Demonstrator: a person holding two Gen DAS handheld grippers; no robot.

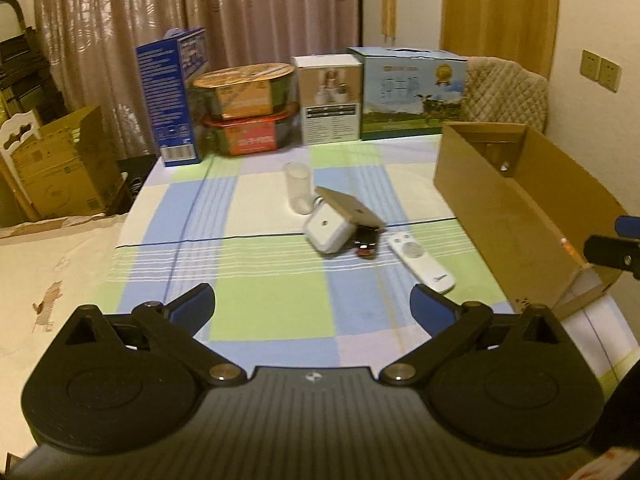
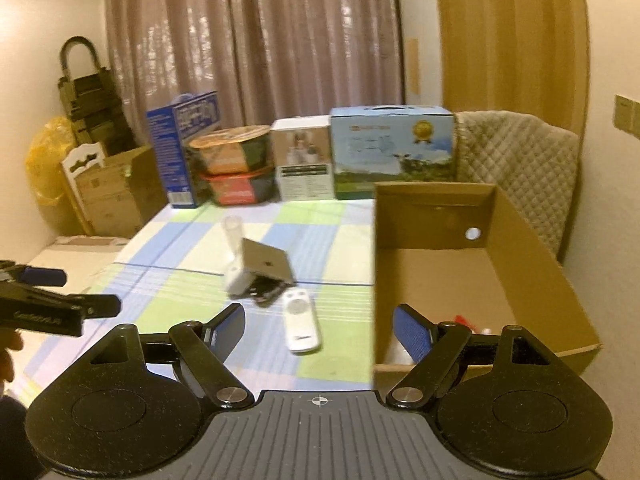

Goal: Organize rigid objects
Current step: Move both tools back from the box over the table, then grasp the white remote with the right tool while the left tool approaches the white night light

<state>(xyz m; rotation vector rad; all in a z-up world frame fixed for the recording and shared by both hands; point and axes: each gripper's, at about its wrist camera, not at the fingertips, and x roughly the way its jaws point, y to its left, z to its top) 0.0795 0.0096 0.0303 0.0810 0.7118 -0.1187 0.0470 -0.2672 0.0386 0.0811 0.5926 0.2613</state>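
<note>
1. Both grippers hover empty above the checked worktop (image 1: 264, 304): left gripper (image 1: 313, 305) w/ jaws spread wide, nothing between them; right gripper (image 2: 319, 326) likewise released, its right finger over the open cardboard box (image 2: 532, 256).
2. Task items sit mid-worktop, well apart from either gripper: a white remote (image 1: 421, 261), a white cube-shaped item (image 1: 327, 232), a tan flat piece (image 1: 349, 210) leaning on the cube, a small dark object (image 1: 366, 242) tucked under it, and a clear tube (image 1: 298, 192) standing upright just behind.
3. Remote: lies flat, long axis running diagonally, its round-button end toward the pile, plain end toward the camera and the box side. It is just beside the dark object; cannot tell if touching.
4. Risk, as judged: cube, tan piece and dark object are stacked loosely, so pulling one likely topples the rest and may knock the tube over; it would roll.
5. Risk: remote is thin and flat on cloth; jaws closing across its width may skid off or bunch the cloth. Both views are motion-blurred, so aim may be off.
6. Risk: box wall stands near the remote; a low carry could catch its rim.
</note>
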